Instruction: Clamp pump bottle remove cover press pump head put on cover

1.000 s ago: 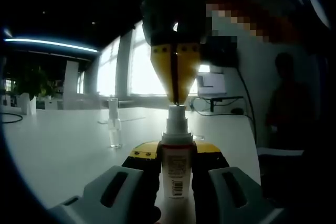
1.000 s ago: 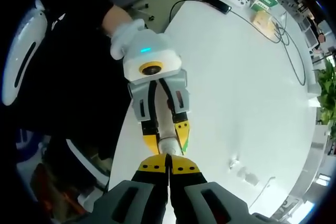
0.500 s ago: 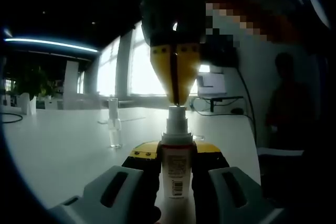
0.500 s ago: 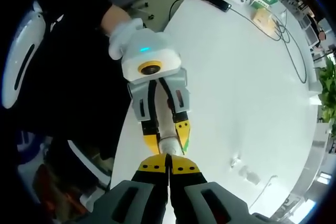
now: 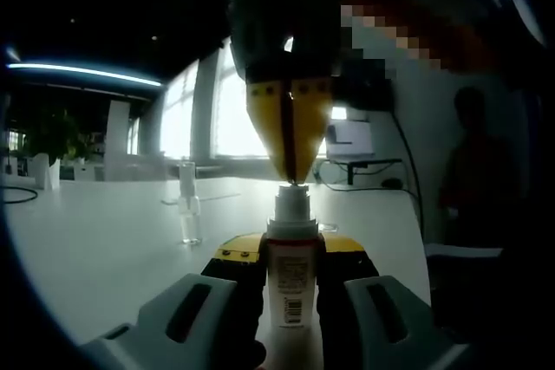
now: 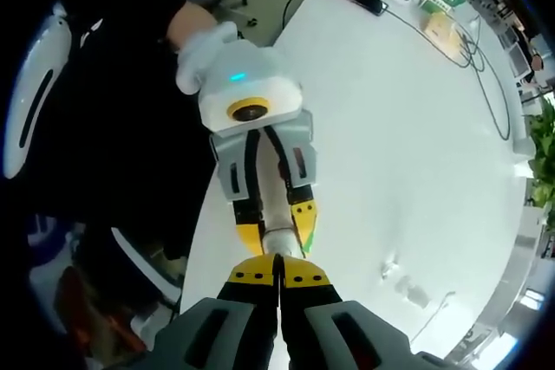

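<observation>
Clear cover (image 5: 189,205) probably (dim backlight) stands near clamped pump bottle (image 5: 290,270)

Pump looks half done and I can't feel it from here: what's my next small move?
Probably ease the right tool straight up off the pump head: its shut tips sit on the bare top, the left tool clamps the bottle, and the cover is still off.

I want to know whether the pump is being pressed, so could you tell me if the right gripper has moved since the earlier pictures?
Yes. The right gripper has dropped slightly onto the pump head, judged against the clamped bottle.
</observation>
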### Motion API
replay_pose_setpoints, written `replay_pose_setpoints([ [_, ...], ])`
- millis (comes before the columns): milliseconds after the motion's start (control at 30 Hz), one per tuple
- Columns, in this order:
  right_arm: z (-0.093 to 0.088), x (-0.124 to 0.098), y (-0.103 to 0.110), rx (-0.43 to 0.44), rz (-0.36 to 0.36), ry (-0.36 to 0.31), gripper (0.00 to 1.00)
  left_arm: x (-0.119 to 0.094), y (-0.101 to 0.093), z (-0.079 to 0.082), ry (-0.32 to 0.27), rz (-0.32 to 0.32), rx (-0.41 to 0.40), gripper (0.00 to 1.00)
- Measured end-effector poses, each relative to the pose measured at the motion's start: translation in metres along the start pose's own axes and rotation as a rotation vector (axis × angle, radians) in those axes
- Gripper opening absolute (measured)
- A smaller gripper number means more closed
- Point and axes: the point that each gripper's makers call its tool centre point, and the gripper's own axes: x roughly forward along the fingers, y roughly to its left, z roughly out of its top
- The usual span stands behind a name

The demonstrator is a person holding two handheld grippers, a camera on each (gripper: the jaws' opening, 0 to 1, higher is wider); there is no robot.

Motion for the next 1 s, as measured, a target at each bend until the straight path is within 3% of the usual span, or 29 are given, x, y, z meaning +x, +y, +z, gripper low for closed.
replay_pose_setpoints([
  [333, -0.0022, -0.0062, -0.0019, 0.05, 0.012, -0.046, 0.0, 0.0002, 0.0005, -0.0002, 0.0, -0.002, 0.001, 0.13],
  [1000, -0.0019, -0.0054, -0.0013, 0.018, 0.003, -0.027, 0.0, 0.0003, -0.0011, 0.0003, -0.001, -0.002, 0.003, 0.13],
])
